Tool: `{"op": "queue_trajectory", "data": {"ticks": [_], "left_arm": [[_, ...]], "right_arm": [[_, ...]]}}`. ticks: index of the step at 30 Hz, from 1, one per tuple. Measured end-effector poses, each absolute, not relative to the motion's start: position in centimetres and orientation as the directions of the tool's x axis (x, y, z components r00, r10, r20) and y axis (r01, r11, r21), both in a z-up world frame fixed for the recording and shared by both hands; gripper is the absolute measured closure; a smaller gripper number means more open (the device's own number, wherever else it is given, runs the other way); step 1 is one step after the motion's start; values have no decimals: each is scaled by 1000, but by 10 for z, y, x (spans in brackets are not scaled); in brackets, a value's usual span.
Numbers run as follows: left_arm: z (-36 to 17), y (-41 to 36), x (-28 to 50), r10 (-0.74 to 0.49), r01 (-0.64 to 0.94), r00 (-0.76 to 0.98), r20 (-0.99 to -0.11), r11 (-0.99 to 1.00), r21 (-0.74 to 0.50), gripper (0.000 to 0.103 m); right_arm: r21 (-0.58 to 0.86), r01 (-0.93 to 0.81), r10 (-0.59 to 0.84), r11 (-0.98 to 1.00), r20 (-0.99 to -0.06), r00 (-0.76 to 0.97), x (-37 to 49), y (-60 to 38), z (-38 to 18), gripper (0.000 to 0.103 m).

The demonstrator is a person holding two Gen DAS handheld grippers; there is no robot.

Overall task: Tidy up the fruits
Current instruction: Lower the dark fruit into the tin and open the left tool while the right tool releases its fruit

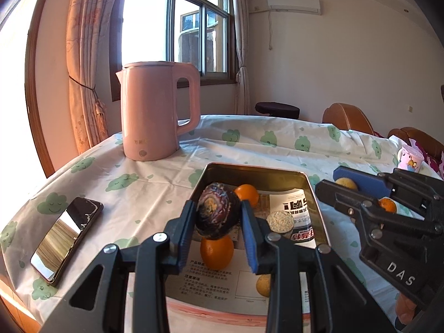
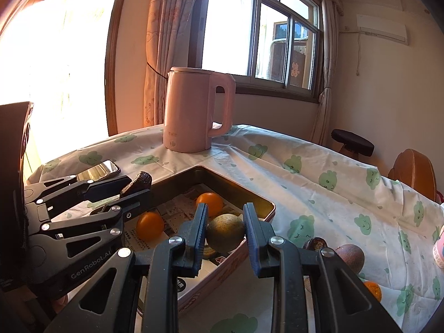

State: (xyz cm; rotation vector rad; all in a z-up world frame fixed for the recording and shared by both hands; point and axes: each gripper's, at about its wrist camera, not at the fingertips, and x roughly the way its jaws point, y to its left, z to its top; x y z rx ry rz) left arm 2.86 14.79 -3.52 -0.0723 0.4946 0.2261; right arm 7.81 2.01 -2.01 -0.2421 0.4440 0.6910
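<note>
The left gripper (image 1: 217, 223) is clamped on a dark purple fruit (image 1: 217, 213), wrinkled and egg-shaped, its long axis standing roughly upright between the blue ribbed pads (image 1: 251, 236). It hangs over the near end of the metal tin (image 1: 310, 191). The pads hide the fruit's flanks, and its underside overlaps an orange (image 1: 217, 252) lying below it in the tin.

The right gripper (image 2: 225, 236) is closed on a round, dull green-yellow fruit (image 2: 225, 233) with a rough, matte skin; it has no clear long axis. It is held above the near corner of the tin, and its lower part covers something dark beneath that is hard to make out.

The tin is rectangular with rounded corners, gold inside and lined with printed paper (image 1: 291, 208). Two more smooth oranges (image 2: 209, 204) lie on the paper, and a pale speckled fruit (image 1: 280, 220) sits partly behind the left gripper's finger.

To the right of the tin, on the tablecloth (image 2: 305, 172) with its green cloud print, lie a smooth brownish-purple round fruit (image 2: 350, 258), a wrinkled dark one (image 2: 315, 242) half hidden by the gripper, and an orange (image 2: 373, 288) mostly cut off.

A pink kettle (image 1: 155, 111) stands behind, and a glossy phone (image 1: 66, 236) lies at the left.
</note>
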Motion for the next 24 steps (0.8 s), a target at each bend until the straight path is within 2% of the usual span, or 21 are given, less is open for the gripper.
{"op": "queue_trajectory", "data": {"ticks": [24], "left_arm": [[-46,157,35,192,-231,827,-529,973,-7,69]], "right_arm": [[-60,-699,557,712,-559,615,83,46,-47,75]]}}
